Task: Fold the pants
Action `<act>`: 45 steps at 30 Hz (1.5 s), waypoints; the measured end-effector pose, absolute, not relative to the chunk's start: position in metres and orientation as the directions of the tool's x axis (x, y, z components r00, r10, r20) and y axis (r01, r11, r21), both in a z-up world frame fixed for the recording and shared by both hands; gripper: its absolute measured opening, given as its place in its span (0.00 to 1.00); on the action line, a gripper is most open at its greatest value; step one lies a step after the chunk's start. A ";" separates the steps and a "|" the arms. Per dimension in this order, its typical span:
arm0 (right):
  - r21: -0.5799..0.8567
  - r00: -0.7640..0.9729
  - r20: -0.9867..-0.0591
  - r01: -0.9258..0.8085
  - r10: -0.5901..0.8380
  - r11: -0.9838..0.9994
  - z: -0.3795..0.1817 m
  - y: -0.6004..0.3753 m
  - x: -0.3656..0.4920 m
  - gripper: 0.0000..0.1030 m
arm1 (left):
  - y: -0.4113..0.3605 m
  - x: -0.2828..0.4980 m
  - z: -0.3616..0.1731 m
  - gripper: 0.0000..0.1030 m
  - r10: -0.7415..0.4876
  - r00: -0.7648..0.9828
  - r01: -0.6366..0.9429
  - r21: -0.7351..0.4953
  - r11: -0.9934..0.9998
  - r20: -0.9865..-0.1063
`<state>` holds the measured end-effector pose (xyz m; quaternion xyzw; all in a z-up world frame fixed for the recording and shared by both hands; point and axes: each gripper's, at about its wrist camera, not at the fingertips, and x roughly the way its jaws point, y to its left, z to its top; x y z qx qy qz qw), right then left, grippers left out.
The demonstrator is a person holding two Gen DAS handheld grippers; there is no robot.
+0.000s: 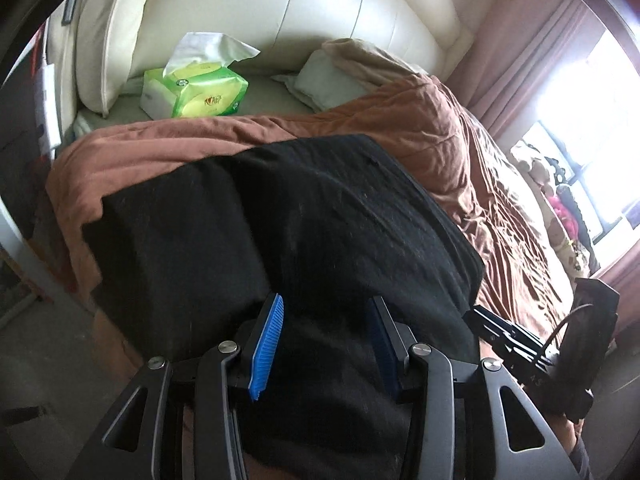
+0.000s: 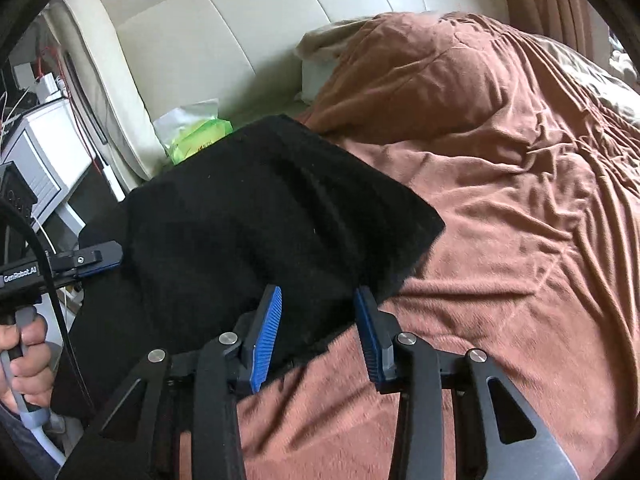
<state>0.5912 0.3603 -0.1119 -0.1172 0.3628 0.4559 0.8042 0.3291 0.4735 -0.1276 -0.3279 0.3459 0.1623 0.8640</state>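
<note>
The black pants (image 1: 288, 224) lie folded in a thick stack on the brown blanket (image 1: 492, 184), near the bed's left edge. My left gripper (image 1: 326, 304) is open, its blue pads (image 1: 267, 344) spread over the near edge of the pants, with cloth lying between them. My right gripper (image 2: 318, 294) is open too, its fingers astride the near right corner of the pants (image 2: 248, 216). The left gripper also shows in the right wrist view (image 2: 92, 262), at the pants' left side. The right gripper shows in the left wrist view (image 1: 504, 332), beside the pants' right edge.
A green tissue pack (image 1: 196, 88) lies by the cream headboard (image 1: 320, 12) with pillows (image 1: 324, 80) behind the blanket. A white nightstand (image 2: 44, 152) with cables stands left of the bed. A window and pink curtains (image 1: 532, 68) are on the right.
</note>
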 end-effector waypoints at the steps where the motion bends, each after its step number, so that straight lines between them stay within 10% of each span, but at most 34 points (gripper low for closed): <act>1: 0.138 0.321 -0.694 -0.819 0.644 0.557 -0.110 0.358 0.588 0.34 | 0.471 0.324 -0.126 0.43 0.047 0.712 -0.504 -0.462 0.730 -0.701; 20: 0.178 0.192 -0.649 -0.903 0.736 0.392 -0.094 0.358 0.543 0.20 | 0.431 0.298 -0.123 0.05 -0.034 0.754 -0.446 -0.549 0.707 -0.656; 37: 0.204 0.148 -0.652 -0.910 0.744 0.360 -0.091 0.335 0.542 0.16 | 0.446 0.245 -0.123 0.04 0.002 0.783 -0.457 -0.574 0.679 -0.621; 40: 0.219 0.150 -0.652 -0.902 0.744 0.373 -0.089 0.328 0.542 0.16 | 0.475 0.237 -0.119 0.09 0.055 0.772 -0.505 -0.559 0.658 -0.633; 45: 0.217 0.169 -0.645 -0.895 0.746 0.390 -0.092 0.307 0.529 0.16 | 0.514 0.232 -0.120 0.47 0.136 0.766 -0.559 -0.545 0.625 -0.629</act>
